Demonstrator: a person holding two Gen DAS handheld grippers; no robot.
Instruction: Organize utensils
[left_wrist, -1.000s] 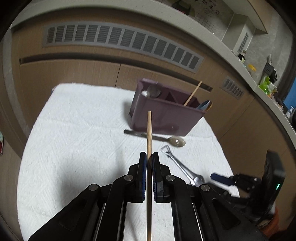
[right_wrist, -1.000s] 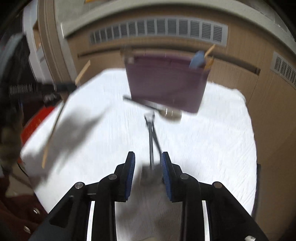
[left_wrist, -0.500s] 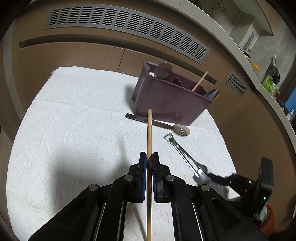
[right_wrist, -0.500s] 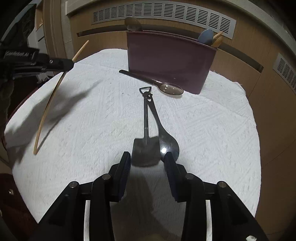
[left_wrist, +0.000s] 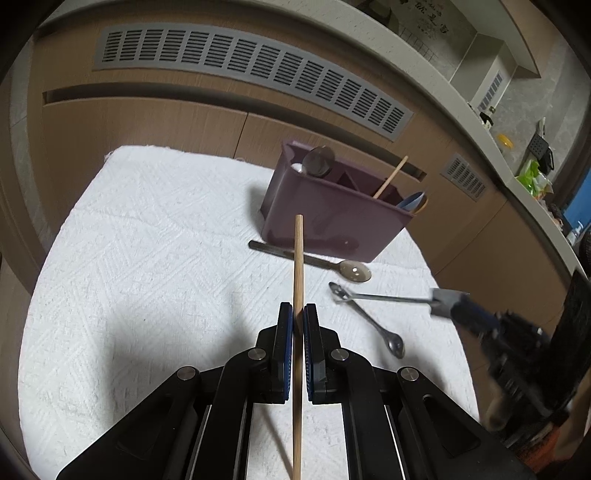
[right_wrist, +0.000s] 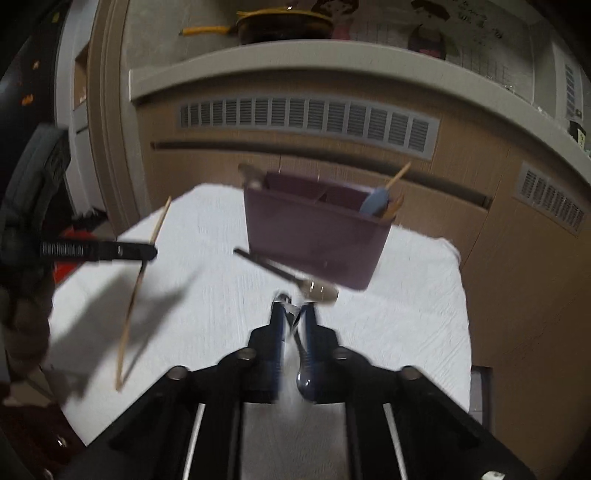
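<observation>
My left gripper (left_wrist: 297, 314) is shut on a wooden chopstick (left_wrist: 297, 258) and holds it above the white cloth, pointing at the purple utensil caddy (left_wrist: 332, 218). My right gripper (right_wrist: 293, 317) is shut on a flat metal utensil (left_wrist: 388, 297), lifted off the cloth; this view is blurred. A small metal spoon (left_wrist: 373, 325) lies on the cloth below it. A larger spoon (left_wrist: 314, 260) lies in front of the caddy. The caddy holds a spoon, a chopstick and a blue-headed utensil. The left gripper and its chopstick (right_wrist: 142, 269) also show in the right wrist view.
The white textured cloth (left_wrist: 147, 258) covers the table. Wooden cabinet fronts with grey vents (left_wrist: 258, 70) stand close behind it. A counter with clutter runs along the far right.
My right gripper closed on the flat metal utensil and lifted it off the cloth, leaving the small spoon. My left gripper kept hold of the chopstick and moved little.
</observation>
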